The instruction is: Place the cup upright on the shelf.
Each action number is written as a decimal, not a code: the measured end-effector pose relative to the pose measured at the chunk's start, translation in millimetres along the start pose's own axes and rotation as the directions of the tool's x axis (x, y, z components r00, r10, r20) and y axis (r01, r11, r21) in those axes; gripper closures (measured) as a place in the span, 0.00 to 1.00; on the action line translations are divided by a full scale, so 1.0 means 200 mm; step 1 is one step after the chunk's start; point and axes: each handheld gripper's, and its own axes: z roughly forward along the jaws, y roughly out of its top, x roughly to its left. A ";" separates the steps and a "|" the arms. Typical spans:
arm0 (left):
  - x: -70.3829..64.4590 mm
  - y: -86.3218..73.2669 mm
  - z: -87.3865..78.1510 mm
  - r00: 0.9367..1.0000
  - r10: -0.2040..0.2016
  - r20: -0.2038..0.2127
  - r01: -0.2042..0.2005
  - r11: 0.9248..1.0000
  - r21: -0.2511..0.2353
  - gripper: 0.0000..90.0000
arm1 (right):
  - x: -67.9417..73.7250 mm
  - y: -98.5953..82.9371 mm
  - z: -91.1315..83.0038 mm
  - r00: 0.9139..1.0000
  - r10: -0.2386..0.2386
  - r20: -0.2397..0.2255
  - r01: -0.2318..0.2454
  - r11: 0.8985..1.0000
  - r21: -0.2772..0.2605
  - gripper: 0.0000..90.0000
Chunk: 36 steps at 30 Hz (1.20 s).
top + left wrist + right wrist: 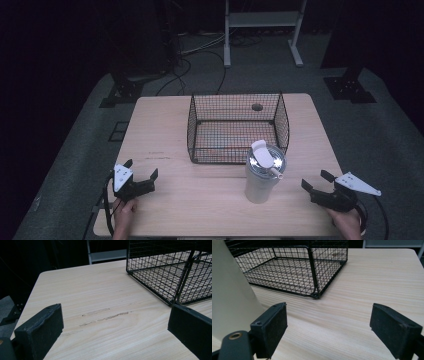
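Note:
A white tumbler (261, 180) with a clear lid and a short straw stands upright on the wooden table (200, 200), just in front of a black wire basket (238, 127). The basket's inside is bare. My left gripper (141, 169) rests open near the table's front left, well apart from the basket (172, 272). My right gripper (317, 180) is open at the front right, a short way right of the tumbler. In the right gripper view the tumbler's cream wall (229, 292) rises at the left, beside my left jaw, and the basket (294, 270) lies ahead.
Faint scuff marks (105, 316) streak the wood ahead of the left gripper. A dark round hole (257, 106) sits in the tabletop behind the basket. Beyond the table are cables, black stand feet (350, 90) and a white frame (262, 30) on a grey floor.

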 end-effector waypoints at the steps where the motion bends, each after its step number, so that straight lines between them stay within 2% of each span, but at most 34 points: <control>1: 0.00 0.00 0.00 1.000 0.001 0.001 -0.001 1.000 0.001 0.00 | 0.00 0.00 0.00 1.000 -0.003 -0.001 0.003 1.000 0.002 0.15; 11: 0.00 0.00 0.00 1.000 0.003 0.004 -0.003 1.000 -0.001 0.00 | 0.06 0.05 -0.03 0.998 -0.053 -0.045 0.053 0.999 0.001 0.15; 15: -0.01 0.00 0.00 1.000 0.008 0.006 -0.008 1.000 -0.001 0.00 | 0.10 0.08 -0.03 0.994 -0.090 -0.066 0.090 0.996 0.004 0.15; 17: -0.01 0.00 0.00 1.000 0.008 0.006 -0.008 1.000 -0.001 0.00 | 0.12 0.10 -0.04 0.989 -0.116 -0.088 0.117 0.993 0.008 0.14; 23: 0.00 0.00 0.00 1.000 0.004 0.005 -0.004 1.000 -0.001 0.00 | 0.17 0.12 -0.05 0.981 -0.152 -0.121 0.155 0.988 0.015 0.14; 27: 0.00 0.00 0.00 1.000 0.006 0.004 -0.006 1.000 -0.001 0.00 | 0.19 0.13 -0.04 0.978 -0.165 -0.129 0.169 0.985 0.018 0.14; 28: 0.00 0.00 0.00 1.000 0.005 0.005 -0.005 1.000 0.000 0.00 | 0.21 0.14 -0.04 0.974 -0.172 -0.148 0.176 0.984 0.013 0.14; 29: 0.00 0.00 0.00 1.000 0.005 0.005 -0.005 1.000 0.000 0.00 | 0.21 0.14 -0.04 0.974 -0.172 -0.148 0.176 0.984 0.013 0.14; 30: 0.00 0.00 0.00 1.000 0.003 0.004 -0.003 1.000 0.000 0.00 | 0.23 0.15 -0.03 0.969 -0.180 -0.167 0.185 0.983 0.014 0.14; 36: -0.01 0.00 0.00 1.000 0.010 0.005 -0.010 1.000 -0.003 0.00 | 0.27 0.16 -0.03 0.961 -0.192 -0.200 0.201 0.979 0.024 0.14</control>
